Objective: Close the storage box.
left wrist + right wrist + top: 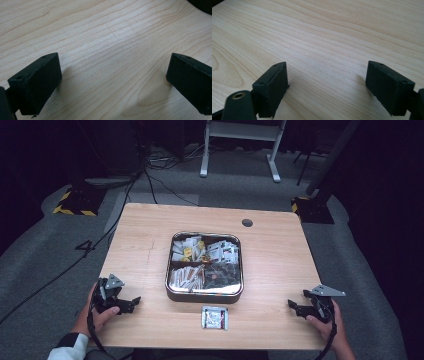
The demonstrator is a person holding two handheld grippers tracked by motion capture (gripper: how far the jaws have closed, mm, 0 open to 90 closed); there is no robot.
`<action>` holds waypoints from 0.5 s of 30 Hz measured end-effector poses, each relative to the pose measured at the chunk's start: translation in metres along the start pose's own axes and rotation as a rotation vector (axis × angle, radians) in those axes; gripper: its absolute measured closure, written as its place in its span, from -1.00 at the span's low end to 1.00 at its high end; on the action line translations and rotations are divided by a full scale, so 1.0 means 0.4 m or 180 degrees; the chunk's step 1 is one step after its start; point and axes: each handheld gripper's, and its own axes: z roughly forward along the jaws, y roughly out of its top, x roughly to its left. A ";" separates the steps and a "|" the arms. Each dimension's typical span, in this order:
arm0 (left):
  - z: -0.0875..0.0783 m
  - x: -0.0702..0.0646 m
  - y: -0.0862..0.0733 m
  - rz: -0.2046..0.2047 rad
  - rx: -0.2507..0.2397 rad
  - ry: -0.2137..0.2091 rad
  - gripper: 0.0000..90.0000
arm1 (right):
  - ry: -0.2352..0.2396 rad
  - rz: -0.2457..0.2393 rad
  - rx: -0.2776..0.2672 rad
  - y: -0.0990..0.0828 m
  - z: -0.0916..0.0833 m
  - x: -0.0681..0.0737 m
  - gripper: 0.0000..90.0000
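Both my grippers wide apart, holding nothing.
Packet (214,317) lies flat at near edge, just near of tray (172,292), long axis left-right; print unreadable. Left gripper (131,303), right gripper (294,307) on table (280,255).

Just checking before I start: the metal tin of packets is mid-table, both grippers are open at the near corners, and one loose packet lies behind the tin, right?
Not quite: in the high view the loose packet lies in front of the tin, toward the person, not behind it. The rest holds.
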 end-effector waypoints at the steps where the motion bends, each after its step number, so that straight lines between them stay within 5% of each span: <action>1: 0.000 0.000 0.000 0.0002 0.0000 -0.0001 -1.00 | -0.0003 0.0004 0.0002 0.000 0.000 0.000 -0.60; 15: 0.000 0.000 0.000 -0.0001 0.0010 -0.0006 -1.00 | -0.0033 0.0033 -0.0001 0.001 0.002 0.002 -0.60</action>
